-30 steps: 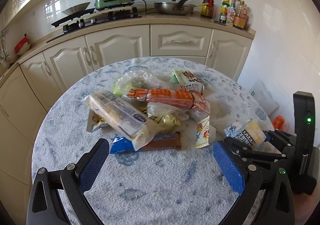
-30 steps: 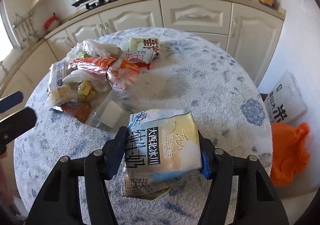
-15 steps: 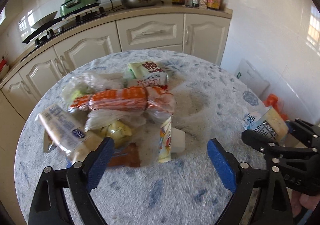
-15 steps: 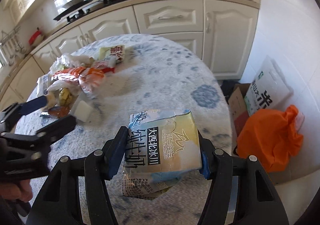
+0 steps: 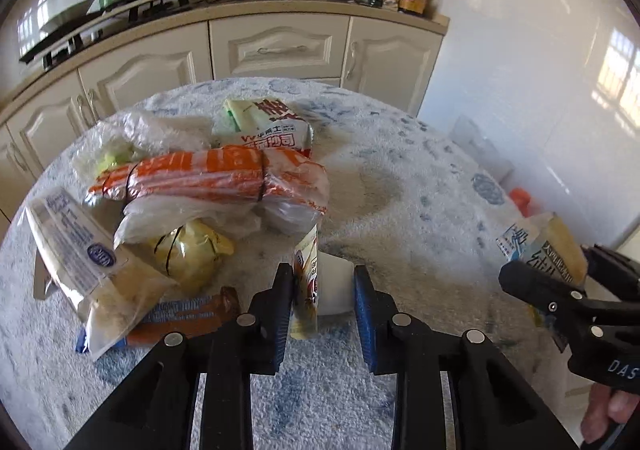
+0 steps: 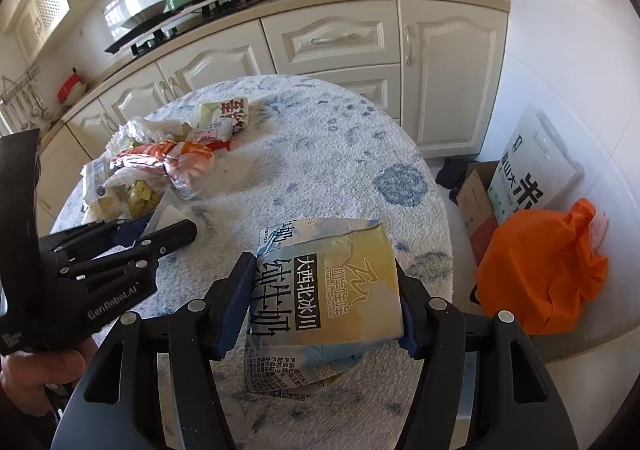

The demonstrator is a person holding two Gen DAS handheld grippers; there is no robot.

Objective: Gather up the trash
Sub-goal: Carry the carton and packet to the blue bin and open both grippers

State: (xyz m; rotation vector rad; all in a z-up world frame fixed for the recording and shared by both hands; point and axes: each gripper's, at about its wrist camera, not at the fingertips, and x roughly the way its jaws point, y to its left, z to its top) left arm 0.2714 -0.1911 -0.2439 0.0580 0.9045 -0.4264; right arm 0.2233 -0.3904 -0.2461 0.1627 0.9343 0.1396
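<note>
table (image 5: 400, 186): round, blue-white cloth | on it: wrapper pile (image 5: 192, 210)

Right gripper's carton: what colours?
Pale yellow and light blue carton, black label band with white lettering; clearest in the right wrist view.

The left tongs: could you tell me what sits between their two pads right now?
In the left wrist view, the closing left tongs have a small white carton with its yellowish wrapper between the pads.

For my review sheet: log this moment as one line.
left tool: closing on small carton | right tool: grips milk carton | wrapper pile: on table
</note>
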